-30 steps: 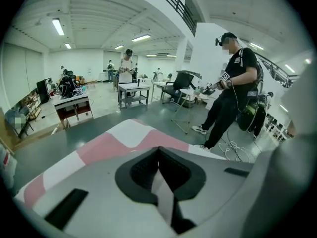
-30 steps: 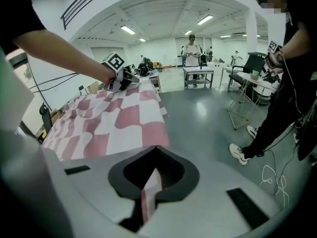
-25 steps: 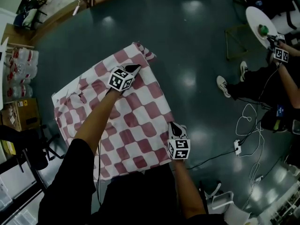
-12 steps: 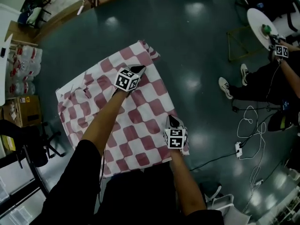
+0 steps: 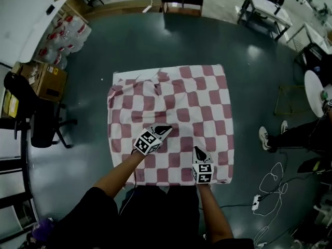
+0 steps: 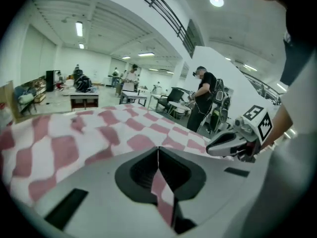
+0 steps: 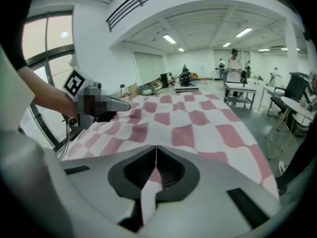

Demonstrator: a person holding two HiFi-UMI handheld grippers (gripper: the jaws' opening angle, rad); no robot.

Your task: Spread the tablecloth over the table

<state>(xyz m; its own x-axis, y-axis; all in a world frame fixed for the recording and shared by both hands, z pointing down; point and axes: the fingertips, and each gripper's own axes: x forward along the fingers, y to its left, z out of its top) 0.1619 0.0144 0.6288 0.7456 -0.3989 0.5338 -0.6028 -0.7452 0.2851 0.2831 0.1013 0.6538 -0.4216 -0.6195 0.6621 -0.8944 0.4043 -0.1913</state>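
A red-and-white checked tablecloth [image 5: 176, 102] lies spread over the table, with a few wrinkles at its far left corner. My left gripper [image 5: 166, 128] rests on the cloth near its middle, toward the near edge. It is shut, with a fold of the cloth [image 6: 163, 190] pinched between its jaws. My right gripper [image 5: 197, 150] is just to its right and closer to the near edge. It is shut too, on another strip of the cloth [image 7: 147, 187]. Each gripper shows in the other's view: the right gripper [image 6: 220, 145] and the left gripper [image 7: 118, 104].
A black office chair [image 5: 39, 121] stands left of the table, with a cardboard box [image 5: 49, 79] and packs of bottles [image 5: 67, 32] behind it. On the right are a seated person's shoes [image 5: 270, 136], a stool [image 5: 288, 100], floor cables [image 5: 270, 185] and a round white table [image 5: 315, 90].
Both grippers have drawn toward the near edge, still pinching the cloth. The cloth now lies squarer and flatter, with its far corner unfolded. My head view has swung round.
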